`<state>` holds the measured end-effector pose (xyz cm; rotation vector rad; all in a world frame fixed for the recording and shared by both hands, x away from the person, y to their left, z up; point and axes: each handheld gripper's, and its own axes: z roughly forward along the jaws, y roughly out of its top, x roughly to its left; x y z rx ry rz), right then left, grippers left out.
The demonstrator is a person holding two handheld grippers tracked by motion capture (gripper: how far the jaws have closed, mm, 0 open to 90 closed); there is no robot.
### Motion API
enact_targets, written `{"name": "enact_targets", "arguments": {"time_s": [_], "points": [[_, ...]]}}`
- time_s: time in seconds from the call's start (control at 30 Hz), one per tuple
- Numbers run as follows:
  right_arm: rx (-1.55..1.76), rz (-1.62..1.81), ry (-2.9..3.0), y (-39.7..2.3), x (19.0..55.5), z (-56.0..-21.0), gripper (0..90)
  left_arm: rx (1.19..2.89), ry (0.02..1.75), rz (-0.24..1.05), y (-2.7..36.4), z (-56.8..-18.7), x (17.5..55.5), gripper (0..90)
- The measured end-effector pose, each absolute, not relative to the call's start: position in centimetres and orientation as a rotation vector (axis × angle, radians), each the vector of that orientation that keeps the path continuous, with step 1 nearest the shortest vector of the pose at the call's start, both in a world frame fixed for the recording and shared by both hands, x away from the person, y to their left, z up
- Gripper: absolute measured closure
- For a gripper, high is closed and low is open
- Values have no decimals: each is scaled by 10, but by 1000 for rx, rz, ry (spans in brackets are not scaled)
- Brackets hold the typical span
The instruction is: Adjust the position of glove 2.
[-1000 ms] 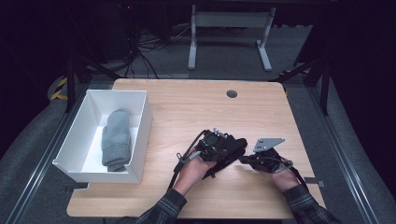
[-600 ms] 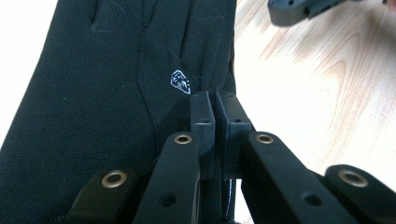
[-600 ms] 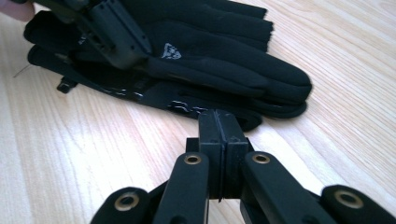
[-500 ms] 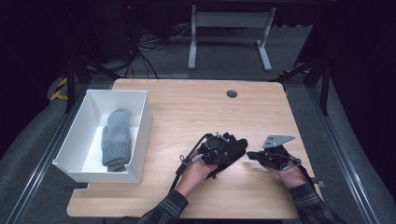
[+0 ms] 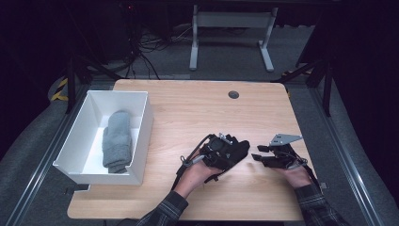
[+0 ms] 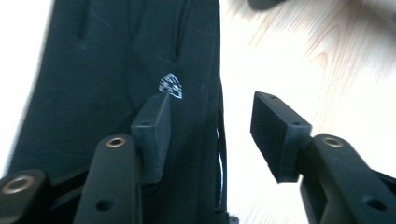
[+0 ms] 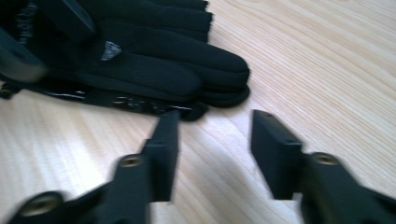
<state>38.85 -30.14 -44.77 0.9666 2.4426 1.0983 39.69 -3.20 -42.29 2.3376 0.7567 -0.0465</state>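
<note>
Both grippers have just been opening; the left gripper (image 6: 210, 135) stands parted over the black gloves (image 5: 233, 153); the right gripper (image 7: 212, 154) is parted beside them, holding nothing.

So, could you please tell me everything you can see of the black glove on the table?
The black glove lies flat on the wooden table, looking like a soft, matte knit, its fingers side by side and pointing toward the right gripper. A small white logo marks its back. The left gripper is over it with jaws that have just been opening, one pad resting on the fabric, the other past its edge. The right gripper's jaws stand apart just short of the fingertips, not touching.
</note>
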Motion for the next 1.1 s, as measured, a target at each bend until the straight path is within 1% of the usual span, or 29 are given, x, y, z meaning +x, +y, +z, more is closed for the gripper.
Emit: {"name": "enact_targets", "arguments": {"time_s": [0.07, 0.13, 0.23, 0.3, 0.4, 0.47, 0.6, 0.63, 0.83, 0.93, 1.1], "points": [[987, 1083, 2435, -303, 391, -450, 407, 2325, 747, -16, -26, -419, 399, 419], [1006, 1080, 2432, -304, 393, -453, 334, 2322, 738, 41, -20, -417, 401, 349], [1014, 1057, 2419, -306, 395, -456, 251, 2310, 734, 100, -13, -416, 405, 265], [1028, 1049, 2419, -307, 396, -458, 224, 2307, 736, 117, -9, -417, 408, 212], [1040, 1040, 2430, -308, 398, -462, 210, 2313, 736, 130, -7, -420, 411, 165], [1038, 1015, 2430, -307, 399, -464, 190, 2327, 731, 138, -8, -424, 412, 145], [1033, 1017, 2429, -308, 399, -465, 181, 2354, 720, 152, -11, -431, 413, 127], [1025, 1024, 2427, -308, 399, -466, 160, 2368, 713, 158, -13, -434, 413, 121], [1008, 1016, 2418, -307, 398, -467, 151, 2455, 691, 175, -21, -447, 414, 107], [1004, 1016, 2415, -308, 398, -468, 150, 2455, 698, 177, -22, -451, 414, 98], [1004, 1023, 2411, -308, 398, -468, 150, 2448, 711, 127, -19, -454, 418, 92]]}}
